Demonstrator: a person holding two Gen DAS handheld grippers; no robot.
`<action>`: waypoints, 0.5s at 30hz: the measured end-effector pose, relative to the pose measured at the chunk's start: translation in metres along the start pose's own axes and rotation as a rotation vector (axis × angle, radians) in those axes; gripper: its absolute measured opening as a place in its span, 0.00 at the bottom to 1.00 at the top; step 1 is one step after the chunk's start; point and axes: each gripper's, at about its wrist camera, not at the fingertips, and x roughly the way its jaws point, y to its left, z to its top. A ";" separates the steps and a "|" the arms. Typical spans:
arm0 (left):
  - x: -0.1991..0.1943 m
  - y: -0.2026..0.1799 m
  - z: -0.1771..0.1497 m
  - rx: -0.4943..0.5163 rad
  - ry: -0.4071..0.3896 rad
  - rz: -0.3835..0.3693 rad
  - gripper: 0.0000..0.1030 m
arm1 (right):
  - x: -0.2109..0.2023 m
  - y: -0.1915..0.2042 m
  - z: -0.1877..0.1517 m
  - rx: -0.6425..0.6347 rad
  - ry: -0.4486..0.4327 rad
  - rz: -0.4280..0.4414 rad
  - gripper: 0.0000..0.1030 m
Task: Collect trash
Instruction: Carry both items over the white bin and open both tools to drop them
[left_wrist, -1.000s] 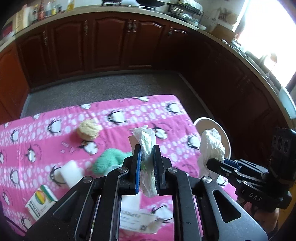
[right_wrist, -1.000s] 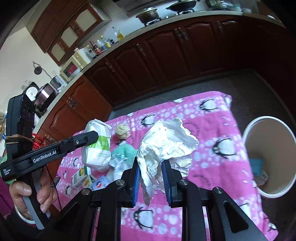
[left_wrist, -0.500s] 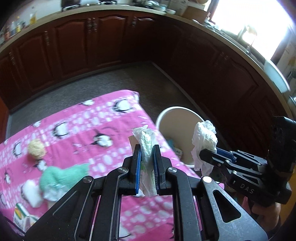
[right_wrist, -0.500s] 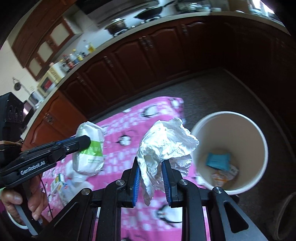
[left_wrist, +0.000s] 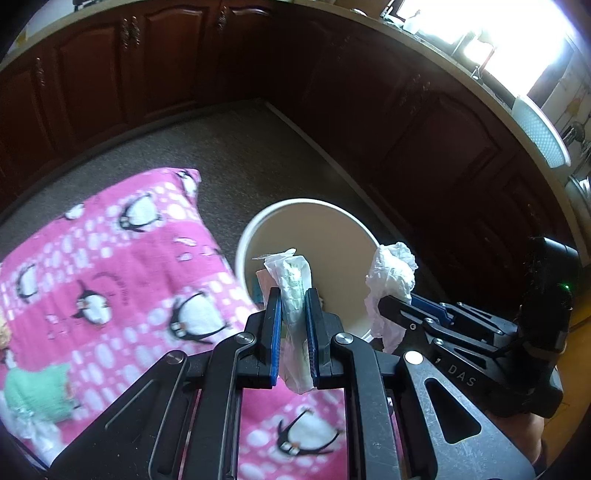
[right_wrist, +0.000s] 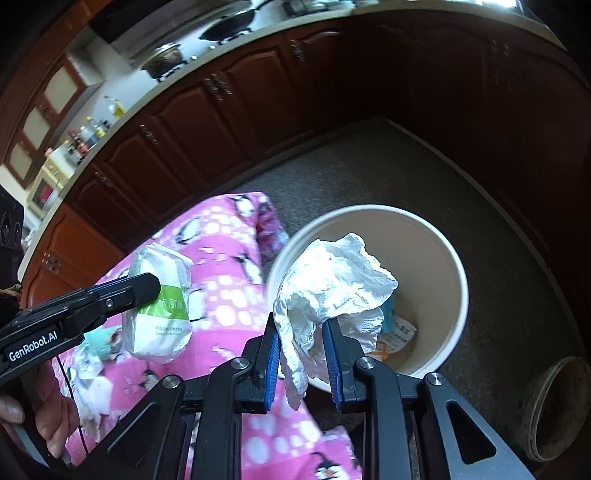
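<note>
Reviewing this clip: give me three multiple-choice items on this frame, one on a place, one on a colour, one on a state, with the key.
1. Where does the bin stand?
A. on the table
B. on the floor beside the table
C. on the counter

2. What colour is the penguin tablecloth?
A. pink
B. blue
C. yellow

3. What is the right hand-held gripper doing?
A. hanging open
B. gripping a bottle
C. clamping crumpled white paper

Key: 1 B, its base sits on carpet; 2 A, pink with white dots; 3 C, paper sits pinched between the jaws.
</note>
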 end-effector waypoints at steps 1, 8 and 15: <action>0.005 -0.001 0.001 0.000 0.005 -0.001 0.09 | 0.003 -0.004 0.000 0.008 0.007 -0.003 0.21; 0.038 -0.005 0.009 -0.026 0.024 -0.033 0.09 | 0.028 -0.027 0.000 0.060 0.041 -0.027 0.21; 0.057 -0.007 0.010 -0.028 0.020 -0.036 0.11 | 0.040 -0.034 -0.001 0.076 0.052 -0.058 0.21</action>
